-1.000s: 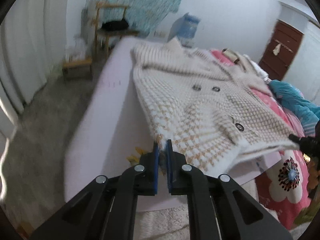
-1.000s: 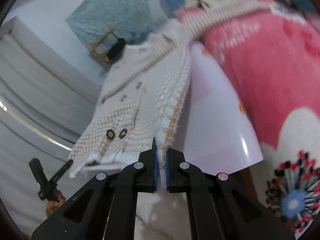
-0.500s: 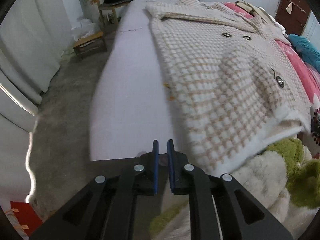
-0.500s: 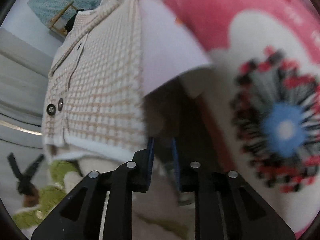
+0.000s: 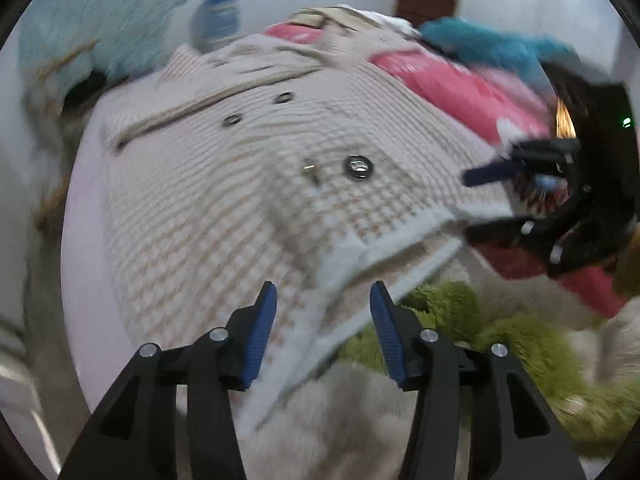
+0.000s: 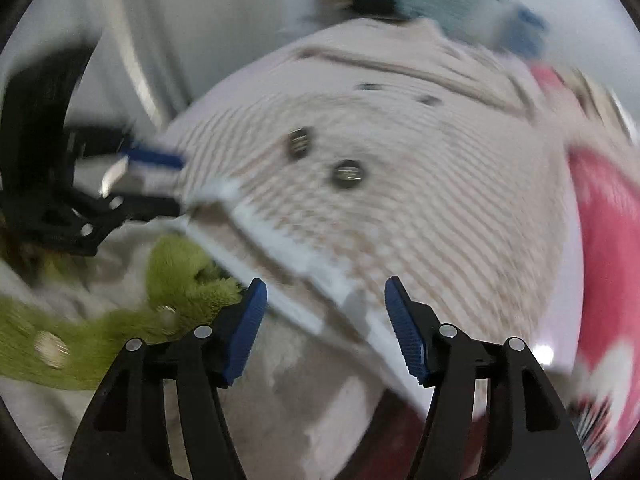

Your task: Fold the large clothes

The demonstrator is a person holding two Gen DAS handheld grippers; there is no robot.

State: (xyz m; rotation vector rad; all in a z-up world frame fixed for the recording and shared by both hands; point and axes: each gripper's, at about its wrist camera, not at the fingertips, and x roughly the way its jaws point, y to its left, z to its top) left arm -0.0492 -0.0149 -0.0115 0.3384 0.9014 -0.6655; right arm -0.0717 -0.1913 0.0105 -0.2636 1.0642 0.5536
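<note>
I've got the checked knit coat (image 5: 248, 184) flat on the bed w/ its white hem (image 5: 384, 256) just ahead of both tools, left gripper (image 5: 322, 328) and right gripper (image 6: 322, 326) both opening, nothing pinched, hem running crosswise btwn them, neither nearer.

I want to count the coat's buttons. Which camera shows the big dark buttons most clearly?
The left wrist view: the coat is less blurred there, with one large button sharp and two smaller ones further up. The right wrist view shows the same coat with four buttons, all smeared by motion.
</note>
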